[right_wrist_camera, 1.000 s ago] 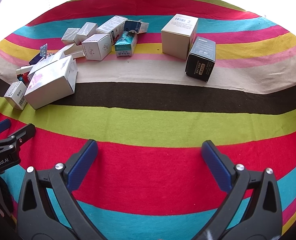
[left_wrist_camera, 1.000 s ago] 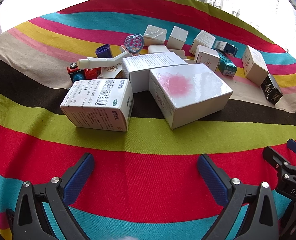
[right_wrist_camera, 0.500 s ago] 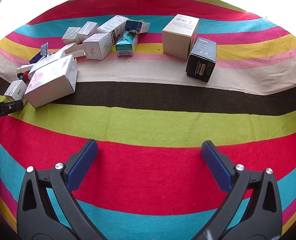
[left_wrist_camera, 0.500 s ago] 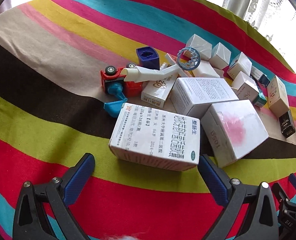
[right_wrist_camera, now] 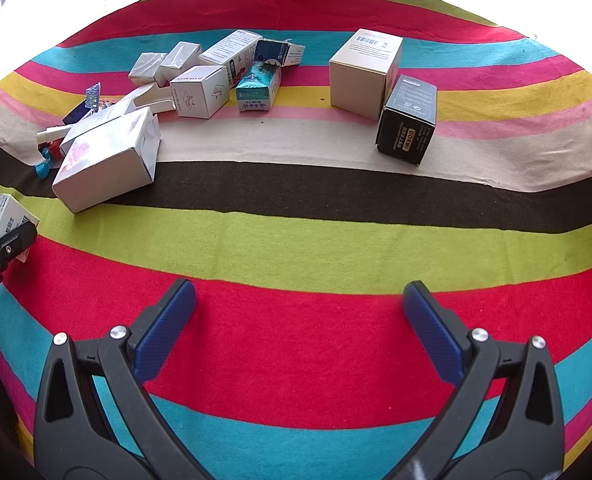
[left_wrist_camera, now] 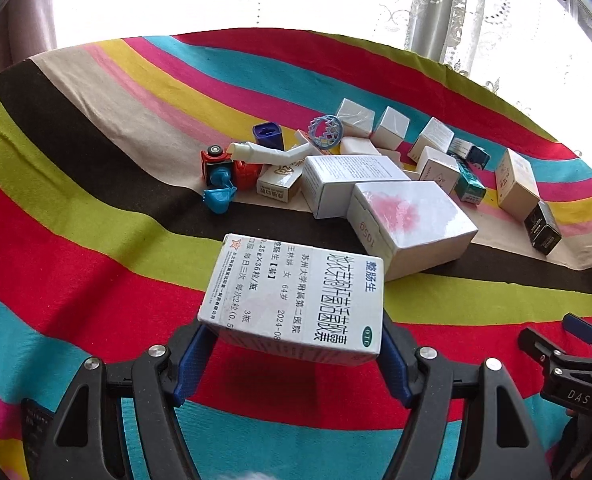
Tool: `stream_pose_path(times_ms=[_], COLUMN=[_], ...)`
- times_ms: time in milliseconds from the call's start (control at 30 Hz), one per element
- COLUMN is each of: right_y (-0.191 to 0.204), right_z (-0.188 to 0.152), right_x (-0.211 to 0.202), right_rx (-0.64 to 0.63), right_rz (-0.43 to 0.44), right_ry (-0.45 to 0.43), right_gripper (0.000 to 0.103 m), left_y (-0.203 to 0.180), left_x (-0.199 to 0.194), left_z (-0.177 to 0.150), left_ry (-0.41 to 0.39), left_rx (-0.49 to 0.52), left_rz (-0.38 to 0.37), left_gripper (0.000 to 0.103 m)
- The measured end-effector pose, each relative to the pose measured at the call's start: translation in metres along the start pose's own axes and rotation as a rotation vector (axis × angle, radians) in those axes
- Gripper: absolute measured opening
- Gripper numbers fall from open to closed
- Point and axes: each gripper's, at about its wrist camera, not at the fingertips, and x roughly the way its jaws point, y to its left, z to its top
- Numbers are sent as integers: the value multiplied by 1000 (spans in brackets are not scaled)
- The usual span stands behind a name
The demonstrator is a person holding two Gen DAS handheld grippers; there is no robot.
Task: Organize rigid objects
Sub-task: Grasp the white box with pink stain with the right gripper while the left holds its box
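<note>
The left hand-held gripper (left_wrist_camera: 292,354) is closing its blue pads on a white medicine box (left_wrist_camera: 296,300), lifted off the striped surface (left_wrist_camera: 96,240). The right hand-held gripper (right_wrist_camera: 299,328) hovers wide open, empty.

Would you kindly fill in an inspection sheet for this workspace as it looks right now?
Surface: striped cloth, a few wrinkles.
Job's things: white medicine box between the left tongs, lifted and tilted; white box with pink blotch, tan box and black box lie on the cloth.
Clutter: small boxes piled with a red toy car and a blue ring.
Grippers: left tongs closing on the medicine box, pads against its sides; right tongs open, empty.
Cables: nothing seen.
Surroundings: lace curtain, bright window.
</note>
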Motion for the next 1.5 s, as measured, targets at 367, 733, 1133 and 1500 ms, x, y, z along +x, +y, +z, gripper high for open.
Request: stream_pose_path(times_ms=[367, 733, 1133, 1500], right_y=[63, 112, 132, 96], right_z=[28, 106, 115, 73], right_x=[5, 29, 57, 3], right_rx=[-458, -875, -995, -906], right_rz=[249, 419, 604, 726], right_ry=[-34, -63, 72, 33], right_gripper=[103, 103, 103, 96], left_y=[2, 3, 2, 6], left_x=[9, 9, 10, 10], left_z=[2, 2, 3, 4], left_ry=[43, 42, 44, 38], left_rx=[-21, -27, -26, -43], left_rz=[-58, -98, -107, -127], left_gripper=[75, 85, 87, 88])
